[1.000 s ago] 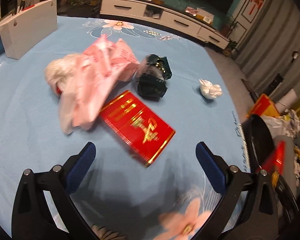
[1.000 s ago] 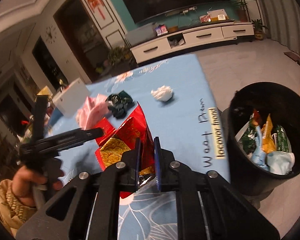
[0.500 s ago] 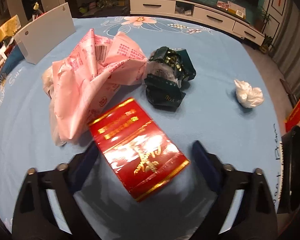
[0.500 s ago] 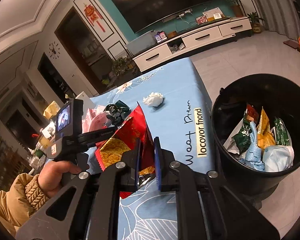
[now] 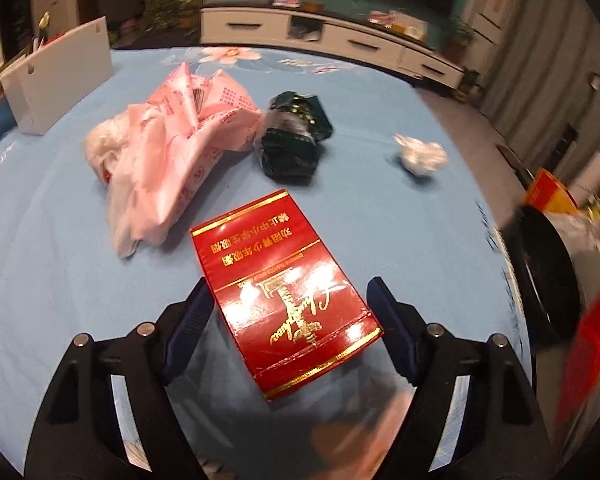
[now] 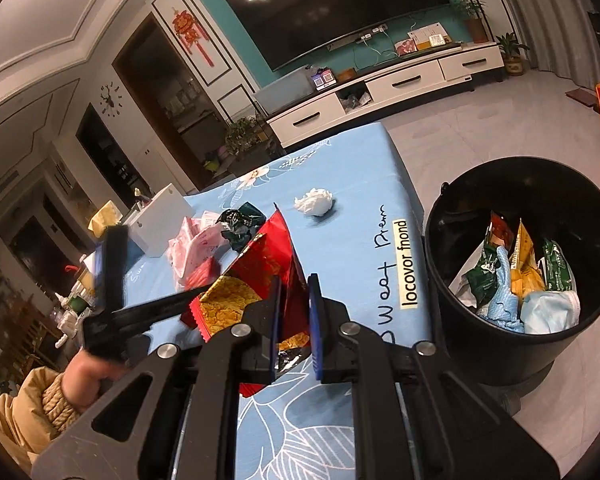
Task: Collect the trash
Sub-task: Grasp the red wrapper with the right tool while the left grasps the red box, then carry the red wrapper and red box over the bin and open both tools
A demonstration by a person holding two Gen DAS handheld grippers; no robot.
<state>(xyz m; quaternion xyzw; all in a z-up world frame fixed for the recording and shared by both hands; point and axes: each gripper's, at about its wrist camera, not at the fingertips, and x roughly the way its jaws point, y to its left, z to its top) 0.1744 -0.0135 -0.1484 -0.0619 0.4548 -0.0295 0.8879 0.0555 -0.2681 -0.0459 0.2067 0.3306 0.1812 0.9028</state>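
Observation:
A red and gold flat box lies on the blue tablecloth. My left gripper straddles it from above. Its jaws are closing with the box between them, and the blue pads touch its two long sides. My right gripper is shut on a crumpled red and gold snack wrapper, held above the table edge left of the black bin. The bin holds several wrappers. On the cloth lie a pink plastic bag, a dark green wrapper and a white tissue ball.
A white paper bag stands at the table's far left. The bin sits on the floor off the table's right edge. A person's hand and tan sleeve hold the left gripper handle. A white TV cabinet lines the far wall.
My left gripper has come forward over the red box and its jaws have narrowed onto it. The right gripper still holds the wrapper and has drifted slightly toward the bin.

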